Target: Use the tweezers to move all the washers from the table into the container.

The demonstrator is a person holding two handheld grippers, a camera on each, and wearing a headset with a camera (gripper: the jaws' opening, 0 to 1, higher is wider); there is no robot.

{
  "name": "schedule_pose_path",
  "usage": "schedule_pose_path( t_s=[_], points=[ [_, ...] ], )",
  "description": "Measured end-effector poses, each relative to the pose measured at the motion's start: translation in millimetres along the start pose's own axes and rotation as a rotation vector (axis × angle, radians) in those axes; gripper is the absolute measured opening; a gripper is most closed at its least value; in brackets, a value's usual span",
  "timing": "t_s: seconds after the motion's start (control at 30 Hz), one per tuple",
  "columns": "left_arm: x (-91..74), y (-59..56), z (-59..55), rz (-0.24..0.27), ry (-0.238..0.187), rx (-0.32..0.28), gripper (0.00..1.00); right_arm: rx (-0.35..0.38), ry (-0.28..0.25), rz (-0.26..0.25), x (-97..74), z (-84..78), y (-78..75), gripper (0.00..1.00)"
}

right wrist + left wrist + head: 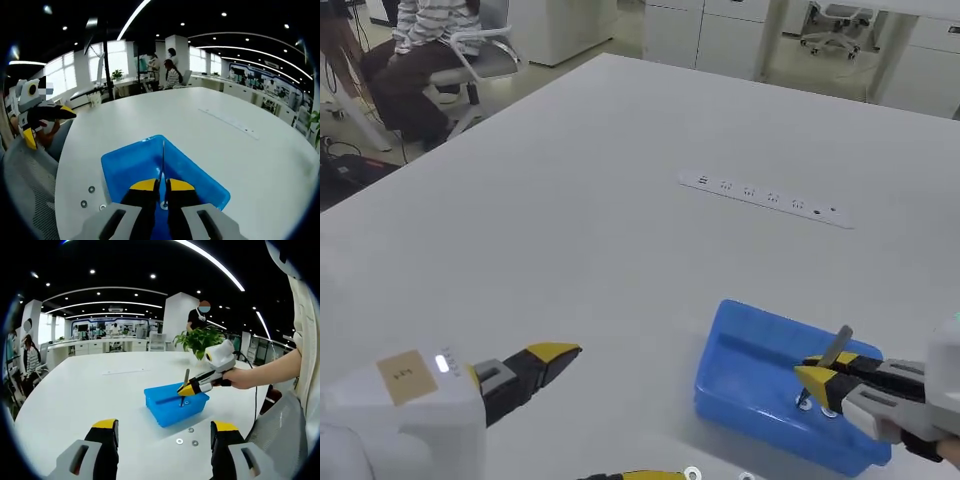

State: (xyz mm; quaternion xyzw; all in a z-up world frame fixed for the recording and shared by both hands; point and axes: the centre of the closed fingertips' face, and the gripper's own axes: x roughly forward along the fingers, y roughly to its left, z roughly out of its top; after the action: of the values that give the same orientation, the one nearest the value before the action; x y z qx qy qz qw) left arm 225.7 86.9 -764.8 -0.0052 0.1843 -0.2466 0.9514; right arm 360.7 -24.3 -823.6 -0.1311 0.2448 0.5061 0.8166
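Note:
A blue container (760, 375) stands on the white table (570, 230). My right gripper (812, 372) hangs over it, shut on grey tweezers (836, 347) that point down into the container. In the right gripper view the tweezers (162, 157) run between the shut jaws over the container (135, 162). A washer (186, 402) lies at the tweezer tips inside the container (167, 407). Three washers (179, 441) rest on the table in front of the container; they also show as small washers (91, 189). My left gripper (605, 413) is open and holds nothing, left of the container.
A white power strip (765, 198) lies farther back on the table. A person sits on a chair (470, 55) beyond the far left edge. A potted plant (200, 340) stands behind the container. Bare tabletop stretches left and behind.

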Motion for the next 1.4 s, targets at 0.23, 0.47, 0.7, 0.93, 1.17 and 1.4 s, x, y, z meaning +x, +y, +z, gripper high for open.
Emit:
schedule_pose_path(
  t_s=[0.23,0.47,0.7,0.93,1.17,1.4],
  points=[
    [-0.3,0.0,0.3,0.001,-0.002,-0.002,0.76,0.012,-0.048,-0.016,-12.7,14.6,3.5,0.04],
    [-0.3,0.1,0.6,0.000,-0.004,0.001,0.76,0.016,-0.098,-0.013,-28.0,31.3,19.3,0.04],
    [0.1,-0.5,1.1,-0.003,-0.006,0.003,0.76,0.025,-0.133,-0.006,-41.4,42.3,32.9,0.04],
    [0.3,-0.9,1.5,-0.005,-0.007,0.004,0.76,0.039,-0.147,0.021,-48.6,45.1,49.3,0.04],
    [0.7,-1.4,0.7,-0.008,-0.004,0.003,0.76,0.092,-0.152,0.076,-45.5,41.0,66.3,0.04],
    [0.6,-1.6,0.4,-0.012,-0.003,-0.001,0.76,0.148,-0.115,0.139,-32.0,23.6,79.1,0.04]
  ],
)
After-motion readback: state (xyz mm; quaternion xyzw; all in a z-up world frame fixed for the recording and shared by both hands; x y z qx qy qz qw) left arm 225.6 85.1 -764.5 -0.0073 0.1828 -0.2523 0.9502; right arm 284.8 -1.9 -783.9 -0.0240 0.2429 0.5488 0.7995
